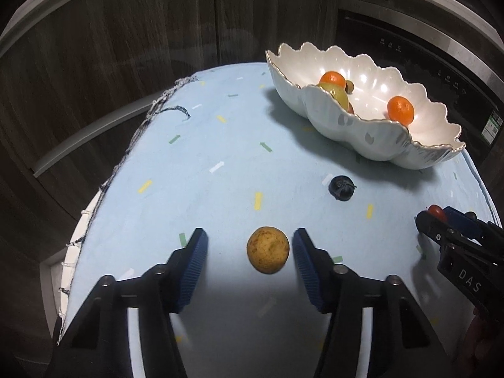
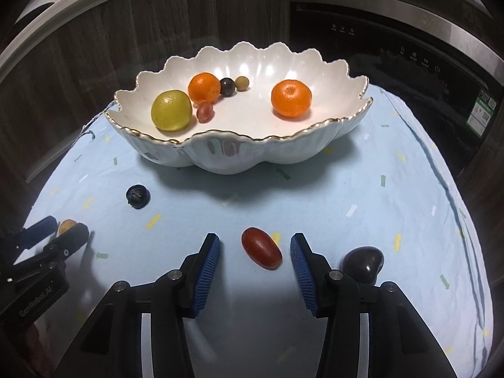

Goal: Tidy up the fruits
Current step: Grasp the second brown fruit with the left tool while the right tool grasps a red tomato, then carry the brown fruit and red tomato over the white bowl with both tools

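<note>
Dark wood walls and a black oven stand behind a round table with a light blue cloth (image 2: 362, 195); the big white bowl (image 2: 252, 154) with a wavy gold rim sits at the far side, and it already holds two oranges, a yellow-green fruit and some small grapes; a dark plum (image 2: 362, 263) lies on the cloth just beside the right claw, and a small blueberry (image 1: 341, 188) lies apart from the bowl, between the two claws

Left gripper (image 1: 250, 249) has its blue pads apart, with the round yellow-brown fruit (image 1: 267, 249) between them; the right-hand pad is very near the fruit but I see a thin gap, so nothing is clamped yet; right gripper (image 2: 255, 250) is apart too, with the long red grape (image 2: 260, 248) lying slanted between its pads, not touched

I think both claws are about to squeeze and lift; the round fruit may roll away if one pad hits it first; the red grape lies crooked, so the pads may pinch only its end and it could slip out, or get squashed if the squeeze is too hard
</note>
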Demonstrator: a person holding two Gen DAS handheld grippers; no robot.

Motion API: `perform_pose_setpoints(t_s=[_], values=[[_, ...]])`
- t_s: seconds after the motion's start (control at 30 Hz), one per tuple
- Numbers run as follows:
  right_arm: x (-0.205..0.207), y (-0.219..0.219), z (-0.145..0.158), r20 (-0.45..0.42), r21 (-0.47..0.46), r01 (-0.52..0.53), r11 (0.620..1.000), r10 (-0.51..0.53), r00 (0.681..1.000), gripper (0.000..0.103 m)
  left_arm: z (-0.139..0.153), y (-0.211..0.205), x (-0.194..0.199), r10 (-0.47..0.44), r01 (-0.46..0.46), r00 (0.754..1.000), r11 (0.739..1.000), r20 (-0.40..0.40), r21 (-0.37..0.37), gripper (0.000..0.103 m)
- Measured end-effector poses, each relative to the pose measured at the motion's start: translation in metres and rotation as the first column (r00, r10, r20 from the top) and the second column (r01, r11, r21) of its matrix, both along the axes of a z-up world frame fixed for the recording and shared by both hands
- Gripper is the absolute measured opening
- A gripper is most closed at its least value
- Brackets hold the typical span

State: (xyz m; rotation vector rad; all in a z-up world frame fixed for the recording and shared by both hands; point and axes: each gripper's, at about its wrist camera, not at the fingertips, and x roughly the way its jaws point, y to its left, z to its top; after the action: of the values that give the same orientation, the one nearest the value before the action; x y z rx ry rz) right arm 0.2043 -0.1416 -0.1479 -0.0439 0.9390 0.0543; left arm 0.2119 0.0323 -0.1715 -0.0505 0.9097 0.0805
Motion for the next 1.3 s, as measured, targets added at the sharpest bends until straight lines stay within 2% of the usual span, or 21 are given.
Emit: perform_pose_setpoints(t_s=[0.03, 0.1, 0.17, 0.23, 0.3, 0.9, 1.3], values=[[0.000, 0.000, 0.000, 0.000, -0.001, 0.001, 1.000, -0.001, 1.000, 0.047, 0.000, 0.000, 0.000, -0.001, 0.001, 1.000, 1.000, -0.003, 0.001, 0.051], [0.001, 0.000, 0.000, -0.001, -0.003, 0.000, 1.000, 0.000, 1.000, 0.045, 0.000, -0.001, 0.000, -0.006, 0.006, 1.000, 1.000, -0.001, -0.001, 0.043], [0.001, 0.001, 0.000, 0.000, -0.002, -0.003, 1.000, 0.003, 1.000, 0.039, 0.001, -0.003, -0.001, -0.016, 0.016, 1.000, 1.000, 0.002, -0.004, 0.038], [0.001, 0.001, 0.001, 0.002, -0.002, -0.004, 1.000, 0.004, 1.000, 0.029, 0.002, -0.006, -0.001, -0.032, 0.032, 0.999, 0.999, 0.004, -0.006, 0.031], [0.000, 0.000, 0.001, 0.003, 0.001, -0.003, 1.000, 0.003, 1.000, 0.025, 0.002, -0.008, -0.002, -0.047, 0.047, 0.999, 0.999, 0.005, -0.004, 0.026], [-0.006, 0.000, 0.021, 0.051, 0.024, -0.015, 1.000, 0.013, 0.999, 0.024, 0.013, -0.011, -0.009, -0.064, 0.065, 0.997, 0.998, 0.034, -0.004, 0.026], [-0.013, -0.001, 0.049, 0.113, 0.042, -0.013, 0.999, 0.008, 0.994, 0.024, 0.041, -0.018, -0.013, -0.080, 0.080, 0.993, 0.997, 0.086, 0.001, 0.026]])
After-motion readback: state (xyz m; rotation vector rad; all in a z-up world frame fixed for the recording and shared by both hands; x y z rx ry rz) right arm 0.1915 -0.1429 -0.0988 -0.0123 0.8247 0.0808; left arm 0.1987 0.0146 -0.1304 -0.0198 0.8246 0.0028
